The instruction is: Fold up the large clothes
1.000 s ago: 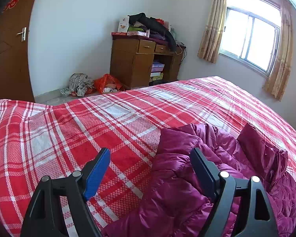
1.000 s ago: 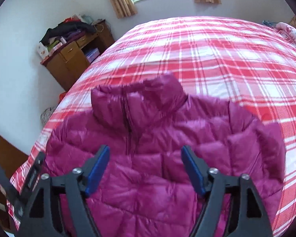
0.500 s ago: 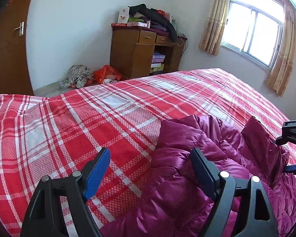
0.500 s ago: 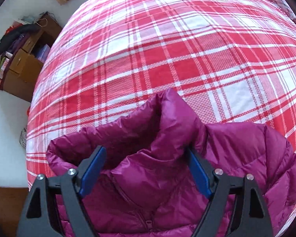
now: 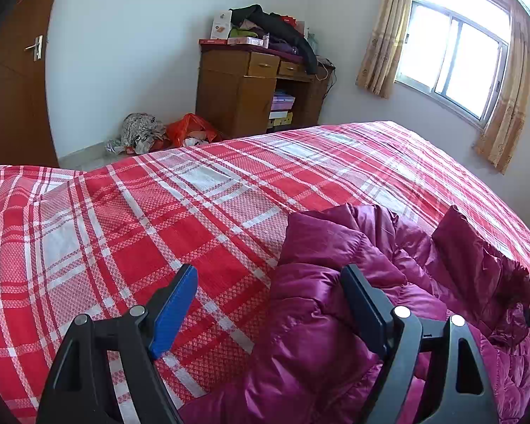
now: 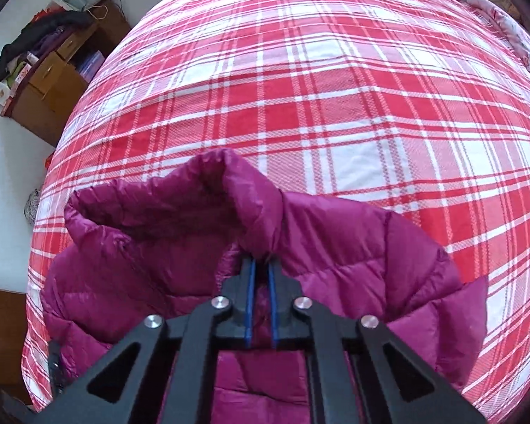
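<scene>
A magenta puffer jacket (image 6: 339, 251) lies front up on the red plaid bed (image 6: 335, 81). My right gripper (image 6: 260, 263) is shut on the jacket's collar (image 6: 229, 190) and pinches its right side. In the left wrist view the jacket (image 5: 335, 339) lies at the lower right. My left gripper (image 5: 270, 295) is open and empty, just above the jacket's left shoulder (image 5: 318, 233), with one finger over the bedspread (image 5: 152, 212) and the other over the jacket.
A wooden desk (image 5: 254, 92) piled with clothes and boxes stands by the far wall. Bags (image 5: 166, 134) lie on the floor beside it. A brown door (image 5: 14, 81) is at the left, a curtained window (image 5: 455, 67) at the right.
My right gripper has moved forward to the collar and closed on it. My left gripper has stayed open near the shoulder, with its view shifting slightly.
</scene>
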`<state>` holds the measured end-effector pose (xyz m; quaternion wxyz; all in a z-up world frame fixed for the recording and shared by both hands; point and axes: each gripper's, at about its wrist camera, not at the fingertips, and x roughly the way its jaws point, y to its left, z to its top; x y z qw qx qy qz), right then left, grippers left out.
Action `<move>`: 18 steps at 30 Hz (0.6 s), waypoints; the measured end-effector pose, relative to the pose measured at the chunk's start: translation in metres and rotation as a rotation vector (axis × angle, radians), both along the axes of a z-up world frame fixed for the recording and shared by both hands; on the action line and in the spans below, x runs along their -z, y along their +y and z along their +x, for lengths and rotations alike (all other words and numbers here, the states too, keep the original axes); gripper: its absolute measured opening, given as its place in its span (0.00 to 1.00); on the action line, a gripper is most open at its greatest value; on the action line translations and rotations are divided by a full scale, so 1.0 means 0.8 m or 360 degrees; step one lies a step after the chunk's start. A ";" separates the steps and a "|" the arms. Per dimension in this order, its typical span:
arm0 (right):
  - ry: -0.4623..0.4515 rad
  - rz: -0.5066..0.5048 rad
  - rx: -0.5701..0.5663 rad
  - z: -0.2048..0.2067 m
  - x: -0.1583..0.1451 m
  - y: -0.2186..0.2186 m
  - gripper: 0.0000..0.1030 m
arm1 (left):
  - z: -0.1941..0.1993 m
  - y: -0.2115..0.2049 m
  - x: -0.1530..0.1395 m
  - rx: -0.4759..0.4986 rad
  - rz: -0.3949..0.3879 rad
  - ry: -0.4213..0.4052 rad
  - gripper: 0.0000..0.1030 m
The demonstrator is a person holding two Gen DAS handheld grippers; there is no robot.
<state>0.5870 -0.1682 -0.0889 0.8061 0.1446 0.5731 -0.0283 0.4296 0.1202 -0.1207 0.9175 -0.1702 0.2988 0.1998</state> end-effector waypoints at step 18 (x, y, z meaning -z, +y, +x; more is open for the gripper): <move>-0.0241 0.0187 -0.0108 0.001 -0.012 0.017 0.71 | 0.002 -0.001 0.002 0.0007 0.0001 0.0006 0.81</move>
